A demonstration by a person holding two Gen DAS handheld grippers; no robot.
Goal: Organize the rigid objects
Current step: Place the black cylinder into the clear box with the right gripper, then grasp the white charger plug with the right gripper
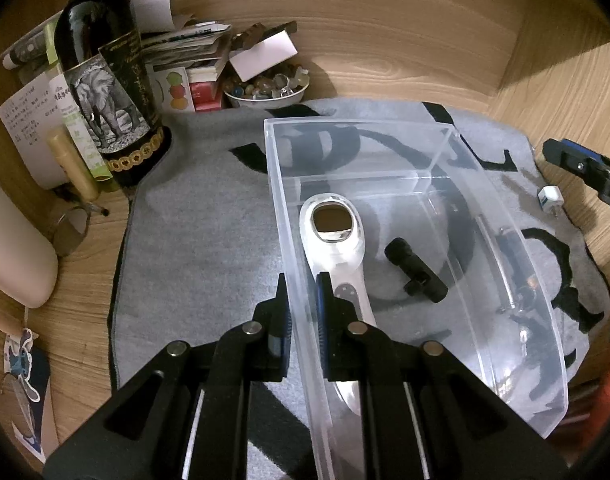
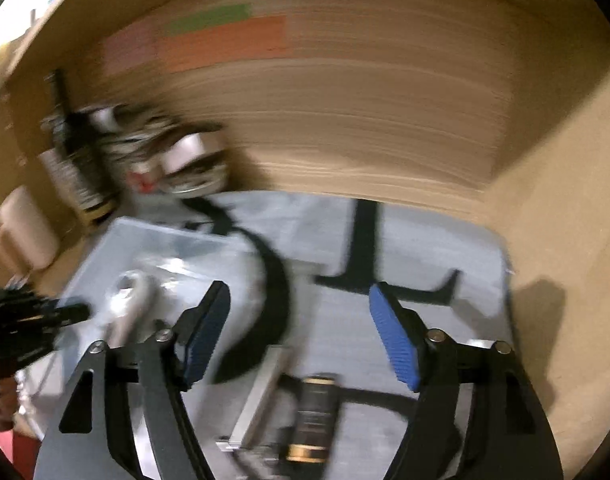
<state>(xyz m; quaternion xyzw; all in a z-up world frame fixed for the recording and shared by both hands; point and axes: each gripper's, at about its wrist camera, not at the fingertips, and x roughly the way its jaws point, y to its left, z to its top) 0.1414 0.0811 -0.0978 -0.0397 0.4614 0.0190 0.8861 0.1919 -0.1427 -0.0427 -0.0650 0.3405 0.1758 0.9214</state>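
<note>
Left tongs (image 1: 303,312) clamp near wall of clear plastic bin (image 1: 505,216); white handheld device (image 1: 335,240), black clip mic (image 1: 415,270) inside. Right tongs (image 2: 301,336) wide open, empty, above grey mat (image 2: 425,248).

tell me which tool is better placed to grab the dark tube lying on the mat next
Right. The right tool is open, hanging over the tube on the mat. The left tool is clamped on the bin wall, steadying it.
</note>
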